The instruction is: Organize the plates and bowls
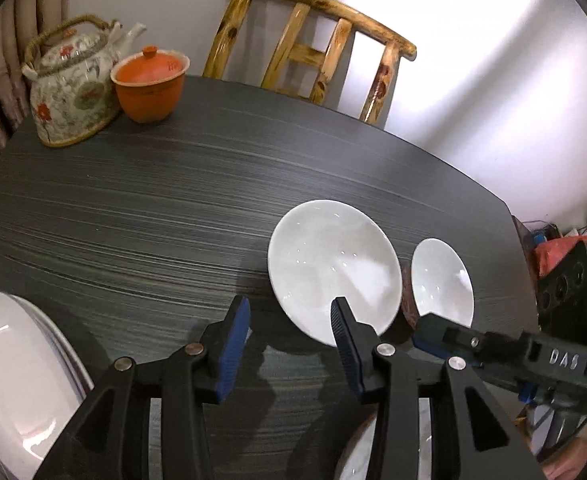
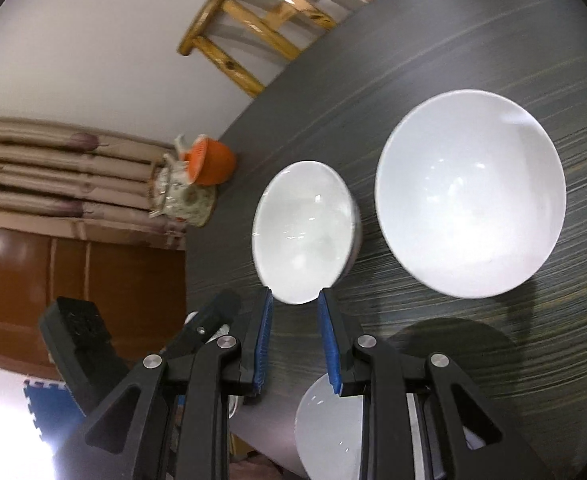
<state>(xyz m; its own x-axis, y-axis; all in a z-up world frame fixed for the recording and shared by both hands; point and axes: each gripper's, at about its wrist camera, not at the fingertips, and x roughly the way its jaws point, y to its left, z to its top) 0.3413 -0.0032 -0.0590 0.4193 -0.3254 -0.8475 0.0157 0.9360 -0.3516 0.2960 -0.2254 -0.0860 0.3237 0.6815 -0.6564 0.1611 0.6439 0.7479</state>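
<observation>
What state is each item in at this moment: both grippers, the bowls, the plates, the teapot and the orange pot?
Left gripper: open, fingers empty, above the table.
Right gripper: open, empty, at the small bowl's near rim.
Large white bowl: upright, empty, on the table.
Small white bowl: upright, empty, beside the large one.
Flowered plates: stacked at the table edge.
Teapot: upright, lid on.
Orange pot: upright, lid on.

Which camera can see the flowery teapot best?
The left wrist view. There the teapot is large, sharp and upright, with its rope handle and red flowers clear. In the right wrist view the teapot is small, blurry and partly hidden behind the orange cup.
</observation>
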